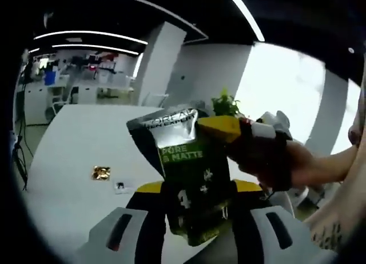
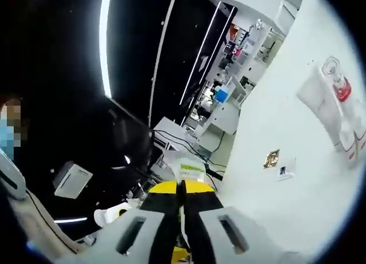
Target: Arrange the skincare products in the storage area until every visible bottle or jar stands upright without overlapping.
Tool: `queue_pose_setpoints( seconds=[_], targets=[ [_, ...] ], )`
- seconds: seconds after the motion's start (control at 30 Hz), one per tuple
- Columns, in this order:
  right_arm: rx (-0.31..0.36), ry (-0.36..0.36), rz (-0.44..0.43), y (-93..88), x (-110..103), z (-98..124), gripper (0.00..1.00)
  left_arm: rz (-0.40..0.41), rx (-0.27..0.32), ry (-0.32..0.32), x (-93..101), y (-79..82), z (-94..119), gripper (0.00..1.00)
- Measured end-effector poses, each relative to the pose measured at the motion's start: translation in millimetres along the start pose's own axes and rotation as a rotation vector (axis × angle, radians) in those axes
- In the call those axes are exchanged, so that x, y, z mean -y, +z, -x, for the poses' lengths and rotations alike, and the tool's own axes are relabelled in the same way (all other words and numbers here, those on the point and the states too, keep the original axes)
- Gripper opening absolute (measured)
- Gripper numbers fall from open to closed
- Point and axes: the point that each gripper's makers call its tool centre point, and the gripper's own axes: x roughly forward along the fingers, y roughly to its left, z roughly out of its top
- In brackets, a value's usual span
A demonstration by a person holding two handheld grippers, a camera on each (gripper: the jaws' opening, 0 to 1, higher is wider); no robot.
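— Skincare tube, dark grey and green plastic with white "PURE & MATTE" lettering: where is it seen?

— In the left gripper view it is held upright between the yellow-tipped jaws of the left hand-held gripper, which are pressed against its lower sides. Its flat crimped end is pinched from the right by the right hand-held gripper, gripped by a person's hand. The white desk lies well below the tube.

— And what is added by the right gripper view?

— The right hand-held gripper is shown with its jaws pressed nearly together on a thin edge of the tube. On the desk a white squeeze tube is seen lying flat, touching a clear bottle with red contents. A small gold foil packet and a small white card lie near each other, apart from those two.
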Motion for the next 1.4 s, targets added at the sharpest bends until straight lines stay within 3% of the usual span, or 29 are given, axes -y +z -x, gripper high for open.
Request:
queue_pose_setpoints(
  seconds=[0.37, 0.53, 0.6, 0.7, 0.8, 0.9, 1.03, 1.2, 1.4],
  targets=[
    [-0.015, 0.031, 0.015, 16.5, -1.2, 8.5, 0.01, 0.082, 0.084, -0.072, -0.4, 23.8, 7.7, 0.62],
    [-0.041, 0.135, 0.007, 22.4, -21.8, 12.7, 0.01, 0.136, 0.099, -0.118, -6.7, 27.0, 6.6, 0.68],
    [-0.07, 0.191, -0.01, 21.3, -34.4, 14.4, 0.01, 0.209, 0.124, -0.175, -5.5, 31.1, 7.0, 0.71],
    [-0.09, 0.25, -0.046, 21.3, -48.4, 15.7, 0.01, 0.309, 0.11, -0.342, 8.9, 32.6, 11.6, 0.72],
    [-0.108, 0.32, -0.09, 22.0, -63.0, 17.3, 0.01, 0.345, 0.111, -0.462, 21.5, 36.1, 16.5, 0.69],
    [-0.127, 0.317, -0.083, 20.1, -64.4, 15.2, 0.01, 0.374, 0.121, -0.532, 29.1, 42.0, 20.1, 0.61],
    [-0.122, 0.262, -0.066, 19.9, -52.4, 11.9, 0.01, 0.347, 0.111, -0.572, 35.1, 41.9, 21.2, 0.35],
    [-0.111, 0.191, -0.05, 25.5, -34.7, 11.0, 0.01, 0.396, 0.121, -0.566, 29.3, 37.4, 20.4, 0.18],
    [-0.178, 0.096, 0.027, 15.4, -15.0, 6.3, 0.01, 0.465, 0.132, -0.568, 34.5, 32.8, 27.5, 0.01]
  ],
)
